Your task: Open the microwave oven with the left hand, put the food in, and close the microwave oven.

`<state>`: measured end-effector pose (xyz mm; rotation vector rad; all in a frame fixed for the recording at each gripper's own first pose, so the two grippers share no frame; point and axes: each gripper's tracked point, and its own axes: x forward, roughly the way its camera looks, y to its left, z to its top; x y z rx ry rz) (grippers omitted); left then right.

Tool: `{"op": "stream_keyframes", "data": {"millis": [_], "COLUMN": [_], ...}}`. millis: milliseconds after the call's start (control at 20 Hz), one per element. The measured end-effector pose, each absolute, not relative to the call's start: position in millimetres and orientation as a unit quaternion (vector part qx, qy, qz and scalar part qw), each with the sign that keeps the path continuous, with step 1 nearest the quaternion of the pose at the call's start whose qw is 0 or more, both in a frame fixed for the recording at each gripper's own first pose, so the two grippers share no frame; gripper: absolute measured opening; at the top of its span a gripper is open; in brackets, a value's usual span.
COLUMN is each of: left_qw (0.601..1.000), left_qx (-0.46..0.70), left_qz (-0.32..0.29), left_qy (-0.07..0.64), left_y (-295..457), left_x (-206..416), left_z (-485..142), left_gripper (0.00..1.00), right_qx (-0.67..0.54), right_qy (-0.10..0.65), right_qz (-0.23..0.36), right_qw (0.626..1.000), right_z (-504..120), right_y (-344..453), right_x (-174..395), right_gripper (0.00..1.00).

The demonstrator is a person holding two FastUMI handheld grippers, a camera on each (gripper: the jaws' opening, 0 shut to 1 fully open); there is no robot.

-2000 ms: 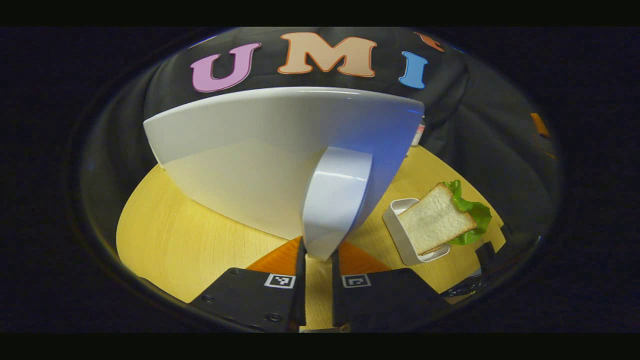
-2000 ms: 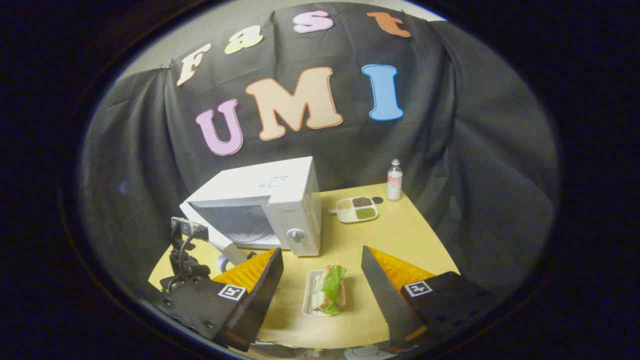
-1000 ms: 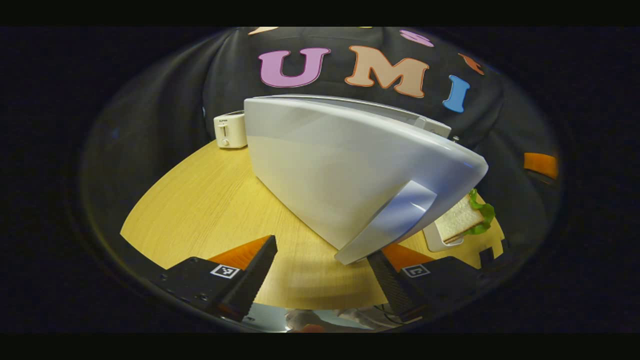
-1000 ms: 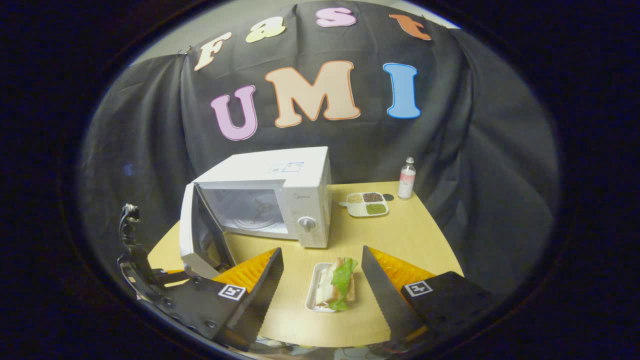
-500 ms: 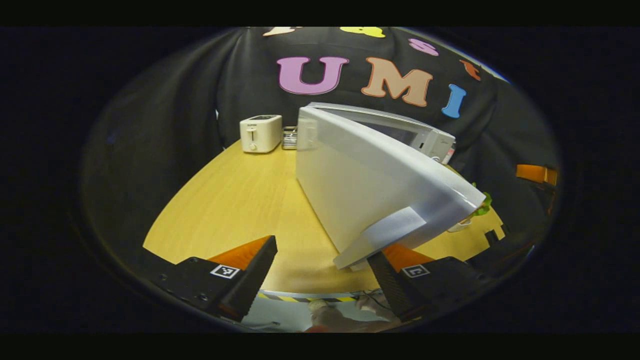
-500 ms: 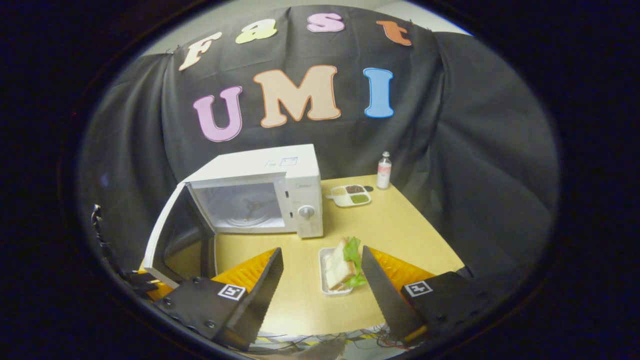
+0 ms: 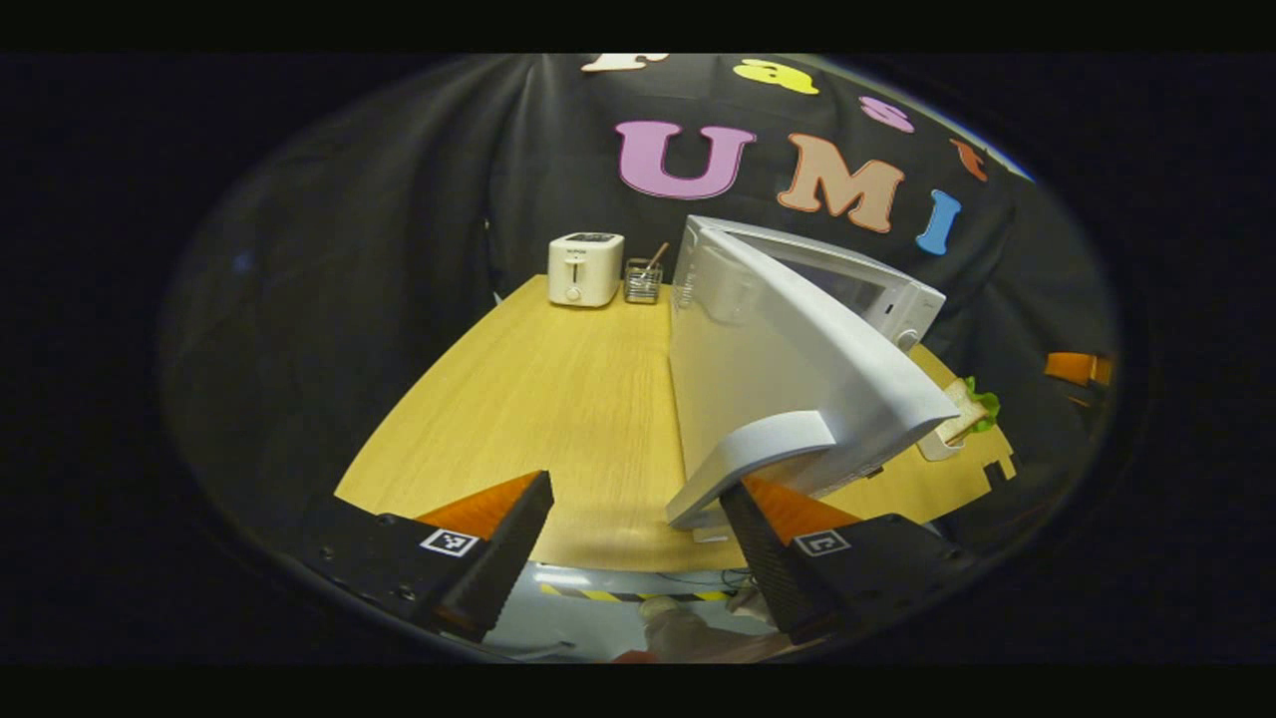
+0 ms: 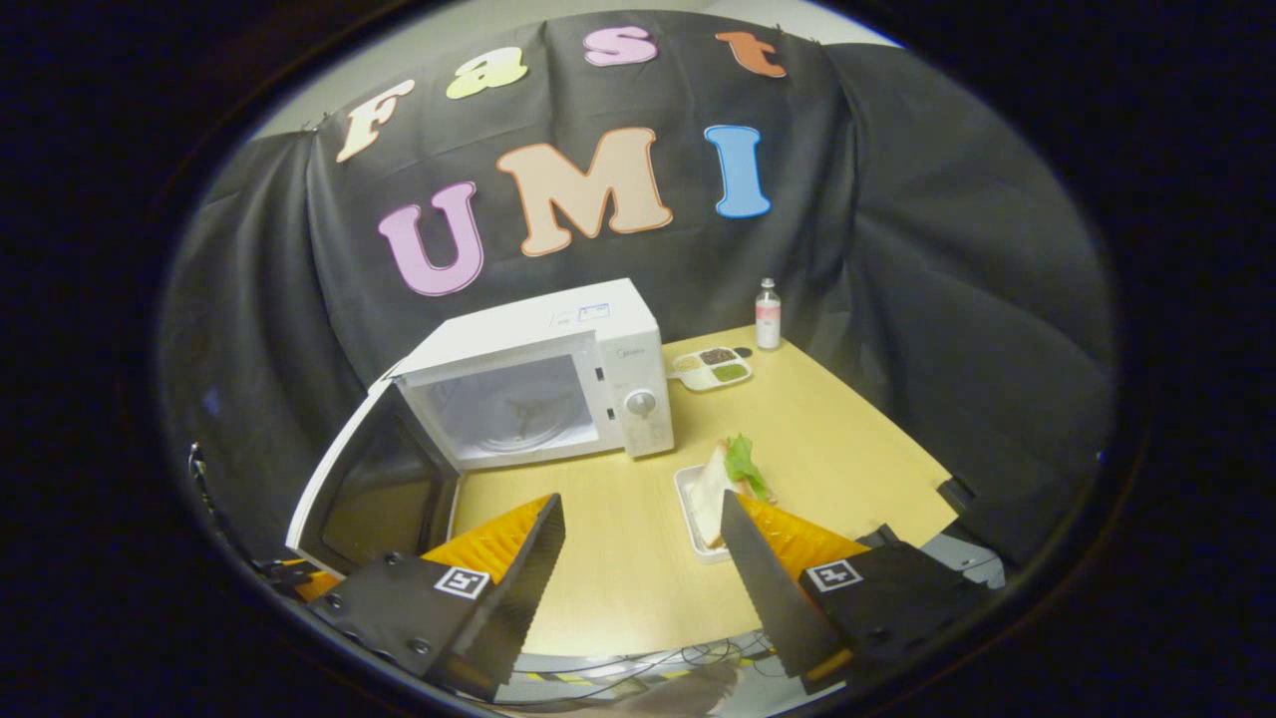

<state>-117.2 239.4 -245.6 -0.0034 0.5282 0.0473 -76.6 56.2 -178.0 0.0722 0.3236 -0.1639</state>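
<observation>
The white microwave [image 8: 558,364] stands on the wooden table [image 8: 618,588] with its door [image 8: 374,489] swung wide to the left, and the glass turntable [image 8: 518,409] shows inside. From the left gripper view I see the door's outer face [image 7: 778,389] and its handle [image 7: 748,459]. My left gripper [image 7: 628,558] is open, and the handle's tip sits just above its right finger without being held. The sandwich [image 8: 723,479] with lettuce lies in a white tray [image 8: 690,514] right of the microwave. My right gripper [image 8: 643,578] is open, with its right finger just in front of the tray.
A sectioned plate [image 8: 708,367] and a small bottle [image 8: 768,314] stand at the table's far right. A toaster [image 7: 585,267] and a wire utensil holder [image 7: 643,282] sit at the far left corner. The sandwich [image 7: 972,409] peeks past the door's edge.
My left gripper let go of the door handle, opened and drew back while the door swung fully open. My right gripper shifted, so the sandwich tray now sits by its right finger.
</observation>
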Motion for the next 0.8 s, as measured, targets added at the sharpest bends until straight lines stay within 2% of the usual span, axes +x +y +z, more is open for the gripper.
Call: {"op": "stream_keyframes", "data": {"millis": [200, 400, 500, 550, 600, 750, 800], "left_qw": [0.963, 0.957, 0.952, 0.949, 0.946, 0.935, 0.931], "left_qx": [-0.016, -0.023, -0.033, -0.036, -0.038, -0.036, -0.038], "left_qz": [0.053, 0.114, 0.158, 0.186, 0.214, 0.288, 0.310], "left_qy": [0.265, 0.265, 0.259, 0.250, 0.241, 0.205, 0.190], "left_y": [269, 298, 313, 321, 326, 341, 341], "left_x": [-123, -128, -132, -135, -136, -144, -148], "left_z": [-242, -235, -227, -220, -214, -190, -182], "left_gripper": [1.00, 1.00, 0.98, 0.98, 0.98, 0.98, 0.98], "right_qx": [0.038, 0.044, 0.053, 0.062, 0.071, 0.094, 0.095], "right_qy": [0.177, 0.211, 0.236, 0.251, 0.270, 0.334, 0.350], "right_qz": [-0.102, -0.108, -0.103, -0.094, -0.081, -0.050, -0.046], "right_qw": [0.978, 0.971, 0.965, 0.961, 0.957, 0.937, 0.931], "right_z": [-187, -199, -206, -211, -218, -240, -244], "right_y": [42, 20, 8, 4, 2, -7, -14], "right_x": [-86, -78, -65, -56, -46, -23, -15], "right_gripper": [0.98, 0.99, 0.99, 0.92, 0.99, 0.98, 0.91]}}
